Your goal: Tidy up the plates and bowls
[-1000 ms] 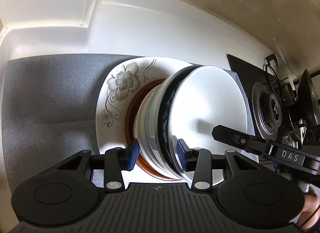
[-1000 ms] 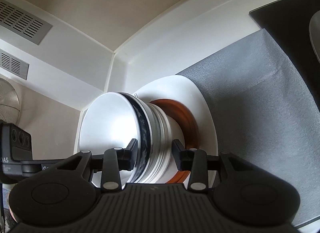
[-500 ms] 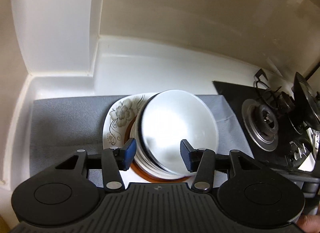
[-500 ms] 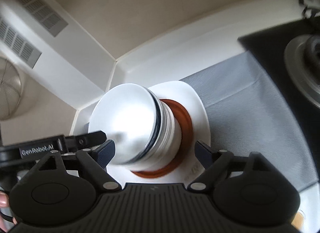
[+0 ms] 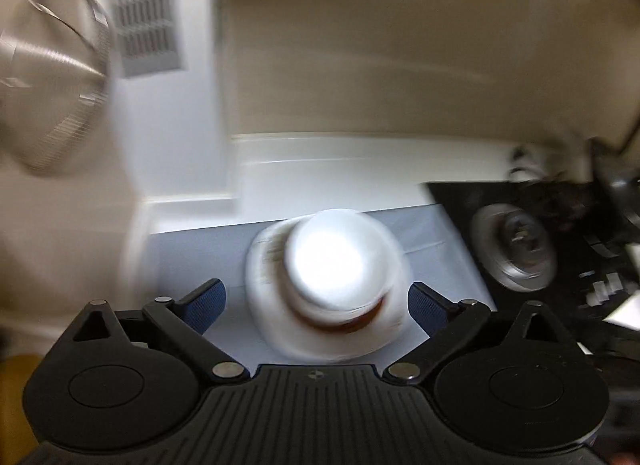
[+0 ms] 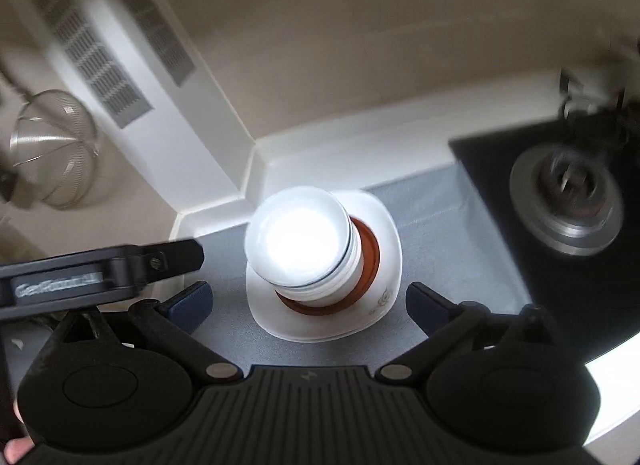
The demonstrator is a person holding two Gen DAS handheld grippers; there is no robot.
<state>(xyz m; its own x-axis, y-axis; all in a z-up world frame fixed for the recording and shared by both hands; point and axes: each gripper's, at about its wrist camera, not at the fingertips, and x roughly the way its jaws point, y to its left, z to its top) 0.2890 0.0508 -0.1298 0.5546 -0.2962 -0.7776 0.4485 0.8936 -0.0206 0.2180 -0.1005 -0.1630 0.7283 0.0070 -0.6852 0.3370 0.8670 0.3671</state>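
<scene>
Left tongs [image 5: 316,305]: we see both blue pads spread wide and the jaws opening; nothing sits between them, and the stack lies below and beyond the tips, untouched.
Right tongs [image 6: 308,305]: ours stand spread as well, jaws opening, pads clear of everything; the stack shows in the gap but well below them.
Other tool: in the right wrist view we see the left tongs' black finger [image 6: 168,257] reaching in from the left, apart from the stack.
Stack of bowls [image 6: 300,241]: we count several white bowls nested upright, one with a dark rim band, the top one glaring white inside; how many there are we cannot tell.
Brown plate [image 6: 370,253]: it sits right under the bowls, only its rim showing.
Floral plate [image 6: 384,293]: the broad white plate with a small flower print carries the brown plate and the bowls.
Grey mat [image 6: 440,217]: it covers the bench; the whole stack rests on it, near the bench's back left corner.
Bench [image 6: 280,161]: white, with a raised lip along the back edge.
Stove [image 6: 568,205]: the black hob with a silver burner lies at the bench's right side, apart from the stack.
Strainer [image 6: 56,161]: a wire mesh one hangs at the left wall.
Left view: we find it blurred.
</scene>
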